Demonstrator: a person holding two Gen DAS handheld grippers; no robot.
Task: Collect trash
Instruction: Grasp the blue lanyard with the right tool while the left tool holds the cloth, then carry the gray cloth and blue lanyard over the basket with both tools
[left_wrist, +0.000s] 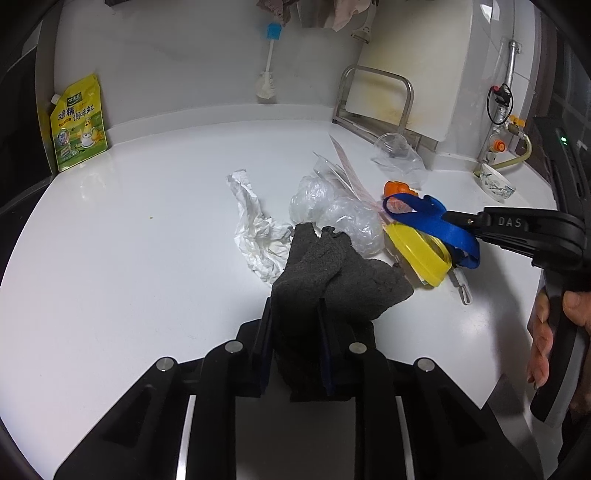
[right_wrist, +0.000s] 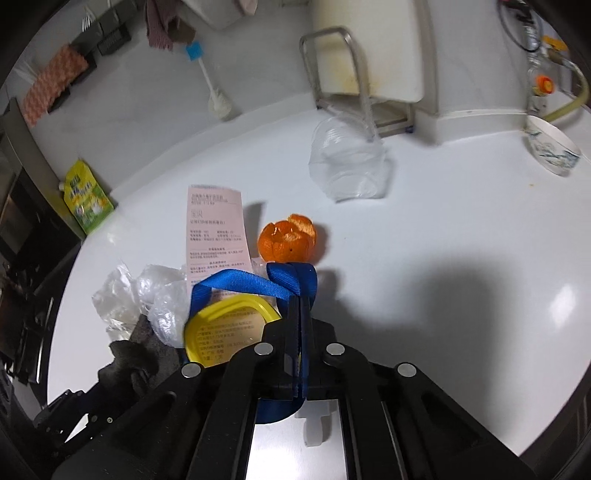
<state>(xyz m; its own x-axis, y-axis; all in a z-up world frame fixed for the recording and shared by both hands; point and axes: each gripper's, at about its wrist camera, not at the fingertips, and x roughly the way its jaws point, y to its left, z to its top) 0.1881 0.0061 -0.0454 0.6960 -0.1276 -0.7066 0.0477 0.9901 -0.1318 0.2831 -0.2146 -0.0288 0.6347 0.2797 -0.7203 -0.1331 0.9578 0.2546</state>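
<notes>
My left gripper (left_wrist: 295, 306) is shut on a dark grey cloth (left_wrist: 332, 273) that drapes forward onto the white counter. My right gripper (right_wrist: 300, 299) is shut on a blue strap (right_wrist: 251, 282), which also shows in the left wrist view (left_wrist: 432, 218). The strap loops over a yellow lid (right_wrist: 221, 328), seen too in the left wrist view (left_wrist: 417, 251). Around them lie crumpled white tissue (left_wrist: 255, 229), clear plastic wrap (left_wrist: 336, 210), a pink receipt (right_wrist: 214, 229), orange peel (right_wrist: 288, 240) and a crushed clear cup (right_wrist: 347, 162).
A yellow seasoning pouch (left_wrist: 77, 122) leans against the back wall. A bottle brush (left_wrist: 267, 66) hangs on the wall. A metal rack with a cutting board (left_wrist: 391, 99) stands at the back right. A small bowl (right_wrist: 554, 151) sits by the gas pipe (left_wrist: 506, 92).
</notes>
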